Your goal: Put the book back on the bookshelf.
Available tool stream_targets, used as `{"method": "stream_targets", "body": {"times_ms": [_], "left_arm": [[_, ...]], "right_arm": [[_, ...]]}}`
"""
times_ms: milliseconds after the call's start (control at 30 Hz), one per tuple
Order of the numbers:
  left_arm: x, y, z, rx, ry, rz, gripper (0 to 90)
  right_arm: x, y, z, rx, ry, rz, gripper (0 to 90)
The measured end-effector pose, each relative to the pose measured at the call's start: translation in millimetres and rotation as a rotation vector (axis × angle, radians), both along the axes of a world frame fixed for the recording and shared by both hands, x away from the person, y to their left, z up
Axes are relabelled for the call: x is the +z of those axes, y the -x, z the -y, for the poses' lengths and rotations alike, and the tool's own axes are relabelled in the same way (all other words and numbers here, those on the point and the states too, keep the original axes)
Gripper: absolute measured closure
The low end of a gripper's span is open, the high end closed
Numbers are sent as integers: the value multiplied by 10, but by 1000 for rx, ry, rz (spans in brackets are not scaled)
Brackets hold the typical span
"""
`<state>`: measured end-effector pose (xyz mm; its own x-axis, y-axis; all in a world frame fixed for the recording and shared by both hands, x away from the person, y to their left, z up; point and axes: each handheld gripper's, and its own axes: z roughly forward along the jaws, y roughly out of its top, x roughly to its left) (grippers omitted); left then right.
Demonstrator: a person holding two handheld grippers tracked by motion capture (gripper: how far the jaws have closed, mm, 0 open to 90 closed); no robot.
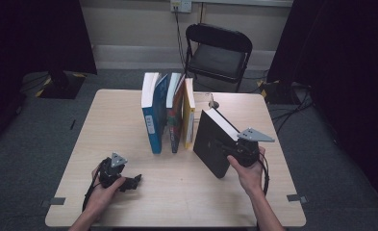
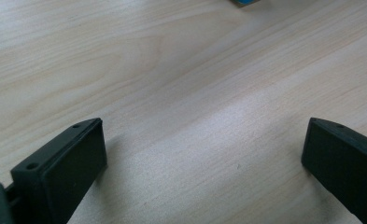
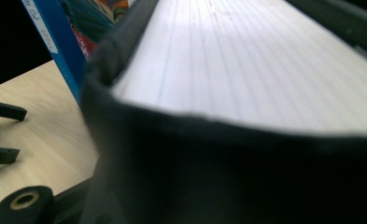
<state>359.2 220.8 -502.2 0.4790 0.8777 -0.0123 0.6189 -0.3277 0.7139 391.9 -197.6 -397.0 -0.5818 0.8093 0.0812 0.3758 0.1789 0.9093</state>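
Right tongs (image 1: 227,150) gripped the tilted black hardcover book (image 1: 213,144) (page edges up); left tongs (image 1: 131,182) rested wide open, empty, on the pale wooden counter (image 1: 129,120).

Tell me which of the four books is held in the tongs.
The black-covered book, tilted at the right end, gripped by the right tongs. The blue book, the red-spined book and the yellow book stand untouched.

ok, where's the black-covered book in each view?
High view: black-covered book right of centre, tilted, held by the right claw.
Left gripper view: not in it.
Right gripper view: close up, white page edge across the frame.
Shared landmark: the tall blue book, upper left in the right gripper view.
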Motion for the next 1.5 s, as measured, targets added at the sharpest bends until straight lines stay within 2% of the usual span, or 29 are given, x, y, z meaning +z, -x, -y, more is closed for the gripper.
{"method": "stream_targets", "body": {"times_ms": [200, 267, 433, 500, 567, 833, 1033, 1100, 1133, 1167, 1433, 1500], "left_arm": [[1, -6, 7, -2, -3, -2, 0], [-1, -9, 14, 2, 2, 1, 0], [-2, -11, 19, 2, 7, -2, 0], [-2, -11, 19, 2, 7, -2, 0], [-2, -11, 19, 2, 7, -2, 0], [-2, -11, 20, 3, 6, -2, 0], [-1, -11, 20, 4, 5, -2, 0], [-10, -11, 36, 20, 24, 7, 0], [-9, -13, 36, 18, 23, 6, 0], [0, -17, 21, 0, 1, 0, 0], [0, -31, 27, -3, 2, -1, 0], [0, -31, 28, -3, 2, -1, 0]], "right_arm": [[99, -15, -6, 16, 32, -68, 496], [177, -10, -5, 26, 22, -87, 475], [380, -39, -62, 40, 72, -132, 462], [456, -30, -78, 31, 78, -122, 477], [511, -55, -99, 40, 87, -154, 469], [604, -142, -170, 34, 152, -218, 484], [699, -237, -229, 48, 210, -301, 481], [729, -291, -250, 56, 225, -339, 479], [741, -318, -261, 54, 230, -354, 479], [750, -344, -276, 53, 240, -374, 477], [789, -560, -397, 68, 295, -528, 455], [795, -595, -443, 72, 339, -563, 460]]}}
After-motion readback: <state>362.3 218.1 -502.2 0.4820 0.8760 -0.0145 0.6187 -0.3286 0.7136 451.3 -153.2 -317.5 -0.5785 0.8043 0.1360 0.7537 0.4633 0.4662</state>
